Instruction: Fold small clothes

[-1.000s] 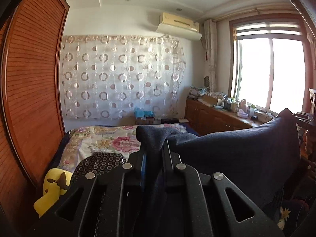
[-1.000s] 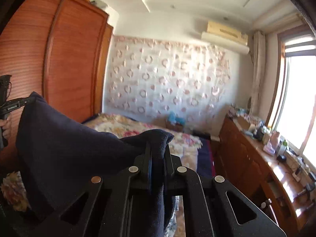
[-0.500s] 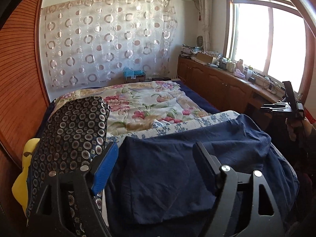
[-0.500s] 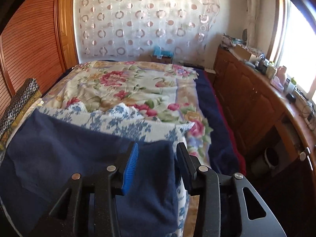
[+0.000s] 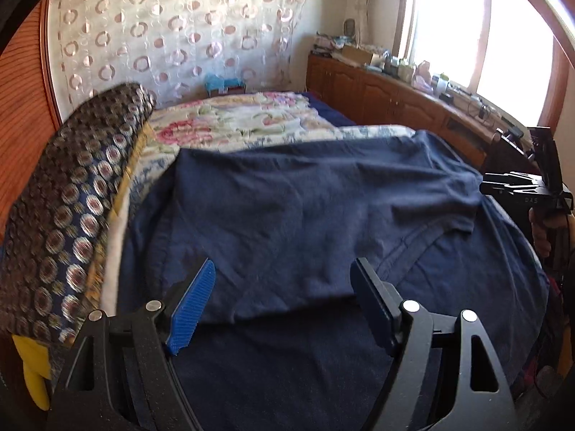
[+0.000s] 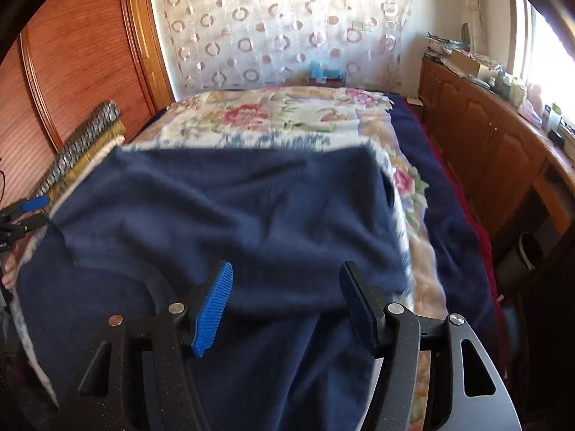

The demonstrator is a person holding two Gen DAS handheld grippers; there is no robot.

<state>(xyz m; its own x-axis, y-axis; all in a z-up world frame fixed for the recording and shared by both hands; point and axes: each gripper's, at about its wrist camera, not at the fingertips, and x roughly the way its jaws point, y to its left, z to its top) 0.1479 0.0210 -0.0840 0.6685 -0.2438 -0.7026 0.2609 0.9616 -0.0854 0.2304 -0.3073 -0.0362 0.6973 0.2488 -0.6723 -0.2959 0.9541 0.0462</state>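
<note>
A second ago both grippers held the navy shirt [image 5: 305, 215] up in the air; now it lies folded over on the flowered bed [image 6: 287, 115]. The left gripper [image 5: 284, 301] and right gripper [image 6: 287, 298] have just been opening, jaws spread above the cloth, pinching nothing.

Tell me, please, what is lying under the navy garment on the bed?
The navy garment lies on a blue-and-white floral cloth, which shows past its far edge, with a flowered quilt beyond. How far that cloth runs beneath is covered.
</note>
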